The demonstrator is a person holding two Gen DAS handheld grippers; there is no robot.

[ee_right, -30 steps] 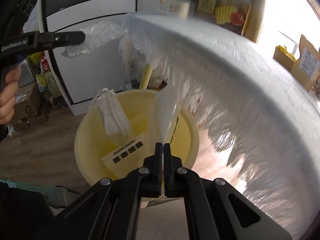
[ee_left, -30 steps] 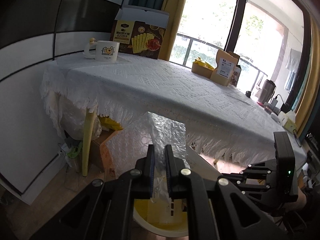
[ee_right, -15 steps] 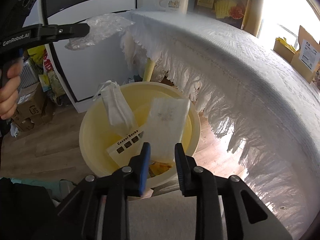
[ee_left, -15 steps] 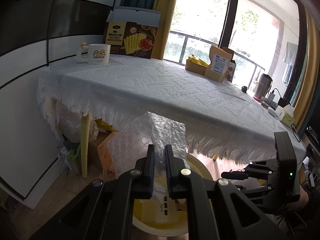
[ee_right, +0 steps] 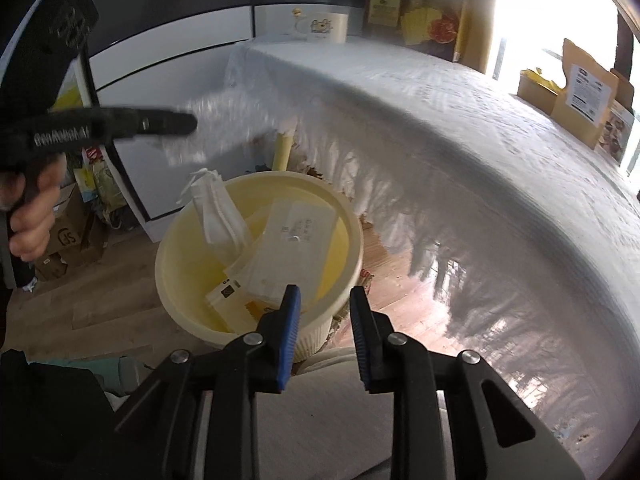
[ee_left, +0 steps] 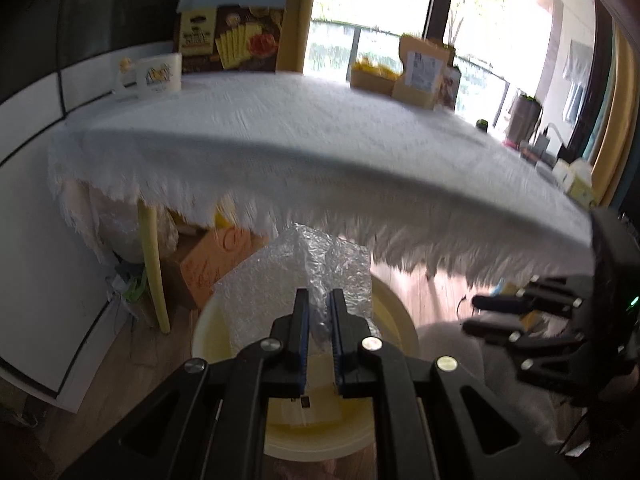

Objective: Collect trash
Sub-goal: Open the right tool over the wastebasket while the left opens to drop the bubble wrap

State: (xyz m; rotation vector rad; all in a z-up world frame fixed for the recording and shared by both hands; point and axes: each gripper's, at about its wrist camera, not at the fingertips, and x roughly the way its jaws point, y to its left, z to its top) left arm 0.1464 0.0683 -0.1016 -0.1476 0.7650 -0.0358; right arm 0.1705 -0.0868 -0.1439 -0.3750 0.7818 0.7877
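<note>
My left gripper [ee_left: 319, 300] is shut on a crumpled sheet of clear bubble wrap [ee_left: 296, 272] and holds it above the pale yellow trash bin [ee_left: 400, 312] on the floor. In the right wrist view the left gripper [ee_right: 188, 122] shows at the left with the blurred wrap [ee_right: 208, 128] above and left of the bin [ee_right: 176, 308]. My right gripper [ee_right: 325, 294] is open and empty over the bin's near rim. The bin holds a flat clear packet [ee_right: 296, 244], a white pouch [ee_right: 218, 220] and a labelled card [ee_right: 228, 292]. The right gripper [ee_left: 480, 312] shows open in the left wrist view.
A table with a white fringed cloth [ee_left: 304, 136] overhangs the bin. On it stand a mug [ee_left: 158, 76], a cracker box [ee_left: 236, 40] and brown packages [ee_left: 420, 72]. Cardboard boxes [ee_left: 212, 260] and a yellow table leg [ee_left: 154, 268] are under the table.
My right gripper opened and let the clear packet drop into the bin, then opened wider. My left gripper moved the bubble wrap over the bin.
</note>
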